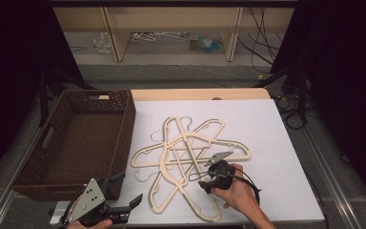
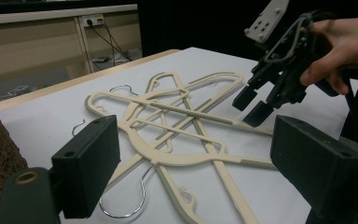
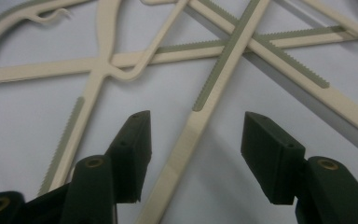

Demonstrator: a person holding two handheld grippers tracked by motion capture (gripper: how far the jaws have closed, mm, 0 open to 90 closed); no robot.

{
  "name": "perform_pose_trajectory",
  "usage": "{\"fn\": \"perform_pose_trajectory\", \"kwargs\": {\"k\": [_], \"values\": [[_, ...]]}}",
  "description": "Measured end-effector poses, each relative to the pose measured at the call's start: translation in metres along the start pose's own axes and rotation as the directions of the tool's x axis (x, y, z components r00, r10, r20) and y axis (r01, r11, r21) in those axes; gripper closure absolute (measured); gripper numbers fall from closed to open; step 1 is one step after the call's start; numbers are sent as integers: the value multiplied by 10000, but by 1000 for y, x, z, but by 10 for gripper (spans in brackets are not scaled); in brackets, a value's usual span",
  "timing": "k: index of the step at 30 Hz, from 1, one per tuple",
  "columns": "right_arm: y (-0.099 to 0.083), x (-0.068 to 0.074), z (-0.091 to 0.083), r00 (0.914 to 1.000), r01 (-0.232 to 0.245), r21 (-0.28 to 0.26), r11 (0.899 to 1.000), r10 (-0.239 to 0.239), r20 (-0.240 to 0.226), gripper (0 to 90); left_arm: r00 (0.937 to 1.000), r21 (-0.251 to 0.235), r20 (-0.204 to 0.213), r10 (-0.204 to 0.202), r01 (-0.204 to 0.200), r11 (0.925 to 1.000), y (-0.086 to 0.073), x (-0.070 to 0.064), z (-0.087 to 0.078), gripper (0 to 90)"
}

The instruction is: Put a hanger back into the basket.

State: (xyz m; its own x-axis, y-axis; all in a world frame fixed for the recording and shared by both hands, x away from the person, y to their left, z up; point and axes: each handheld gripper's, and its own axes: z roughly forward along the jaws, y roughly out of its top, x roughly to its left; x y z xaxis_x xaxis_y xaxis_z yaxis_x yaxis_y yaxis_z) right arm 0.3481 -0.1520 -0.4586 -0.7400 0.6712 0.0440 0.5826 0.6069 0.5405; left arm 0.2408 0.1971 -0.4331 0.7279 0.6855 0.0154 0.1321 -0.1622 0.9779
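Observation:
Several cream hangers with grey ribbed strips and wire hooks lie crossed in a pile on the white table cover. My right gripper is held low over the pile's near right side. It is open, and one hanger arm runs between its jaws without either jaw touching it. In the left gripper view the right gripper points down at the hangers. My left gripper is open and empty at the table's near left corner, facing the pile.
A dark brown wicker basket stands on the left, its right wall next to the hangers. The white table cover is bare to the right of the pile. Beyond the table are wooden shelf legs, cables and clutter on the floor.

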Motion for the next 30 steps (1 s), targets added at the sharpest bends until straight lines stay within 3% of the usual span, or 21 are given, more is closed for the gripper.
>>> {"fn": "perform_pose_trajectory", "kwargs": {"k": [10,12,16,21,24,26,28,30], "values": [[11,0,18,10000,-16,795,9968,10,78,536,9999,15,26,135,-136,9999,0,0,0,155],[16,0,20,9992,254,971,9950,-283,288,613,9999,30,32,147,-147,9999,0,0,0,156],[19,-1,21,9987,332,1187,9924,-375,334,689,9999,10,31,143,-144,9999,0,0,0,155],[18,-14,17,9983,422,1194,9920,-466,348,759,9999,-22,69,90,-90,10000,1,0,0,155],[16,-27,13,9960,824,1421,9864,-864,225,784,10000,-6,69,47,-47,10000,0,-1,1,155],[16,-32,10,9967,769,1084,9911,-791,160,797,9999,-6,70,76,-76,10000,1,-1,1,155],[19,-32,6,9971,762,997,9921,-763,-27,797,10000,15,58,77,-77,10000,1,0,1,155],[23,-27,4,9949,939,1050,9900,-973,270,797,10000,43,67,18,-19,10000,1,-1,2,155]]}}
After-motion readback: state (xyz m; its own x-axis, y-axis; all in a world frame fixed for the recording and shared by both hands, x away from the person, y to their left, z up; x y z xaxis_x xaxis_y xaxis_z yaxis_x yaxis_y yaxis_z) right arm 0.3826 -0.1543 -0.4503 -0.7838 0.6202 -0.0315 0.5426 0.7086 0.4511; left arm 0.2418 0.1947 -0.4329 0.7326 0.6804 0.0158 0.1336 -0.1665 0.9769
